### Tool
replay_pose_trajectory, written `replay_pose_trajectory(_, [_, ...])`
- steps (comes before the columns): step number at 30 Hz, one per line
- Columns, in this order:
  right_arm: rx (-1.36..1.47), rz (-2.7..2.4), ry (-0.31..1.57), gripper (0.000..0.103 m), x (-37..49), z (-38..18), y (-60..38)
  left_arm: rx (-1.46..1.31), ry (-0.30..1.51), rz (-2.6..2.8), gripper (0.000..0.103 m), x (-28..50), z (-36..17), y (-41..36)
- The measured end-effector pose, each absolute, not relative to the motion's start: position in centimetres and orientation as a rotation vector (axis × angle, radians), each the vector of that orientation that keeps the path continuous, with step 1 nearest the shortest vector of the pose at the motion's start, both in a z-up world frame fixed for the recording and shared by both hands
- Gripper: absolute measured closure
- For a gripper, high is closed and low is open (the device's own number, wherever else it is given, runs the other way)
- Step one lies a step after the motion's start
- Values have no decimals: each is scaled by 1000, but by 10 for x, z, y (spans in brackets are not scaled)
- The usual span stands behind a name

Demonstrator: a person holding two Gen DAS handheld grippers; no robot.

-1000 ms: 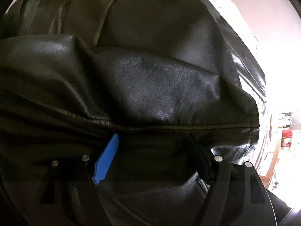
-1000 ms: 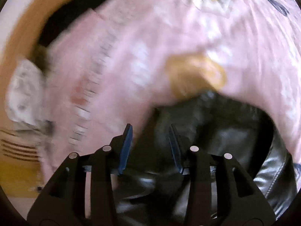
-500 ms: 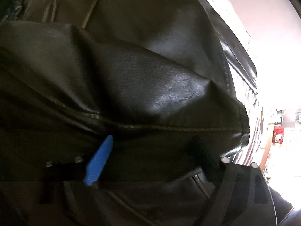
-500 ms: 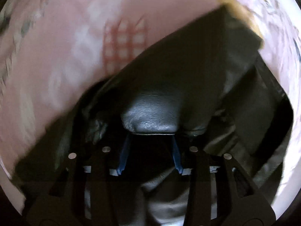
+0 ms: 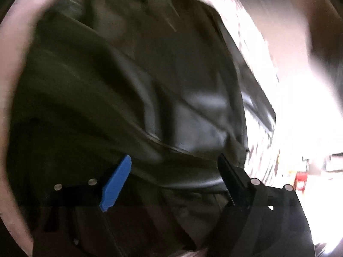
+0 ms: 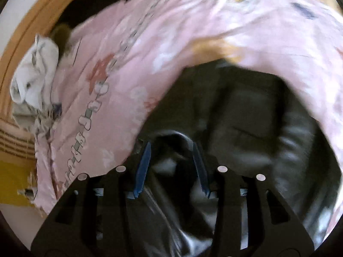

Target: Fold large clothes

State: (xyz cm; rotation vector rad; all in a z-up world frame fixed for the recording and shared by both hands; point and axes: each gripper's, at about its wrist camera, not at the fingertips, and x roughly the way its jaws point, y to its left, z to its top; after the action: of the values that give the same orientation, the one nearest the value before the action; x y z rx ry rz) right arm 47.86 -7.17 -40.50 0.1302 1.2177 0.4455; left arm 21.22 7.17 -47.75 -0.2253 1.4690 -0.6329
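The black jacket (image 6: 246, 128) lies on a pink sheet (image 6: 171, 42), and a fold is in hand, judging by the bunched leather at both tools. The right gripper (image 6: 171, 165) stands partly open with a ridge of jacket between its fingers; the blur hides whether they pinch it. The left gripper (image 5: 175, 171) is spread wide over the jacket (image 5: 128, 85), a seamed edge lying across the gap, probably not clamped. Next, each needs a firm bite on an edge, then a level carry across so the stiff leather creases cleanly. No brand, label or writing can be read
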Motion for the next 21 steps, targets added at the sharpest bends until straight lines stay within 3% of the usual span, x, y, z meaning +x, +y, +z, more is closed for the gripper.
replay_pose_trajectory(2, [162, 383, 1217, 62, 437, -402, -117, -278, 1410, -525, 21, 239, -458, 113])
replay_pose_trajectory(6, [140, 173, 1350, 44, 332, -441, -192, -264, 1347, -188, 19, 321, -456, 171])
replay_pose_trajectory(11, [422, 193, 1498, 44, 231, -502, -244, -296, 1416, -195, 19, 424, -491, 166])
replay_pose_trajectory(17, [220, 177, 1540, 44, 198, -543, -206, -156, 1561, -3, 23, 483, -559, 113])
replay_pose_trajectory(18, [188, 165, 1537, 44, 198, -545, -201, -98, 1574, 61, 28, 484, -569, 110])
replay_pose_trajectory(21, [87, 127, 1526, 45, 196, -545, -188, 63, 1547, 182, 24, 486, -584, 97])
